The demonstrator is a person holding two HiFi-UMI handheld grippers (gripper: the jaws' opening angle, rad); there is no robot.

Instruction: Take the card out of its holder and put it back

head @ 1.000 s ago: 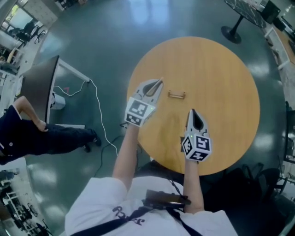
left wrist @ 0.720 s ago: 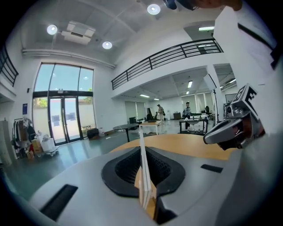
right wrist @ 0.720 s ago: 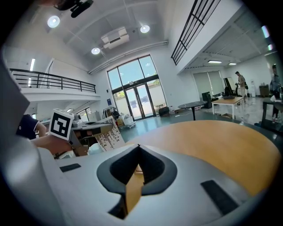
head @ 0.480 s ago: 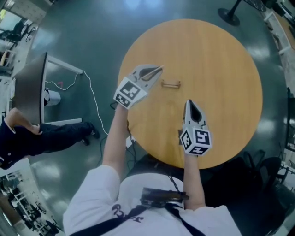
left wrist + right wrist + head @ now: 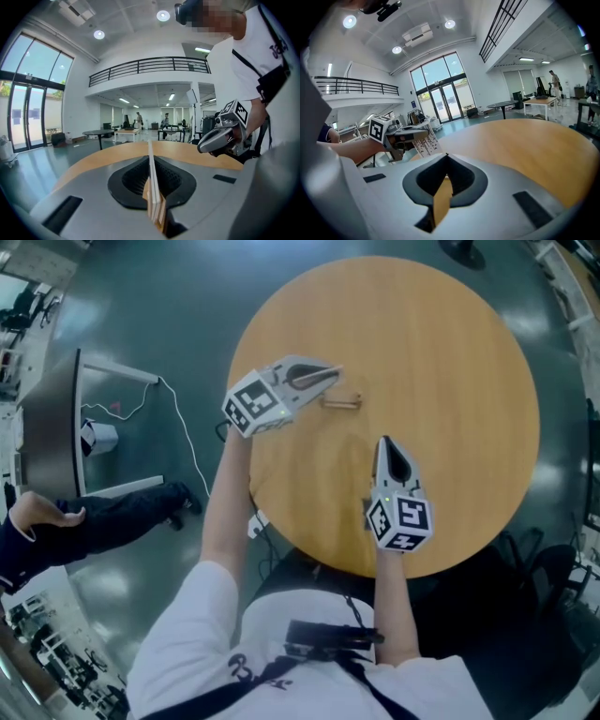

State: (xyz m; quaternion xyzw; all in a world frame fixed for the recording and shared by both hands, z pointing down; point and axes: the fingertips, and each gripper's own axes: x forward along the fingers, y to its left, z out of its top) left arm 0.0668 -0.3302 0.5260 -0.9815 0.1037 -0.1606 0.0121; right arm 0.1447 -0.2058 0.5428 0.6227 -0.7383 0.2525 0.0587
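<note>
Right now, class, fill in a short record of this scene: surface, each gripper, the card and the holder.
Surface: round wooden table
Left gripper: shut on the card, whose thin edge shows between its jaws
Right gripper: shut, nothing held, over the table nearer the person
Holder: small, wooden, on the table close to the left gripper's tips
Card seated in holder: cannot tell
</note>
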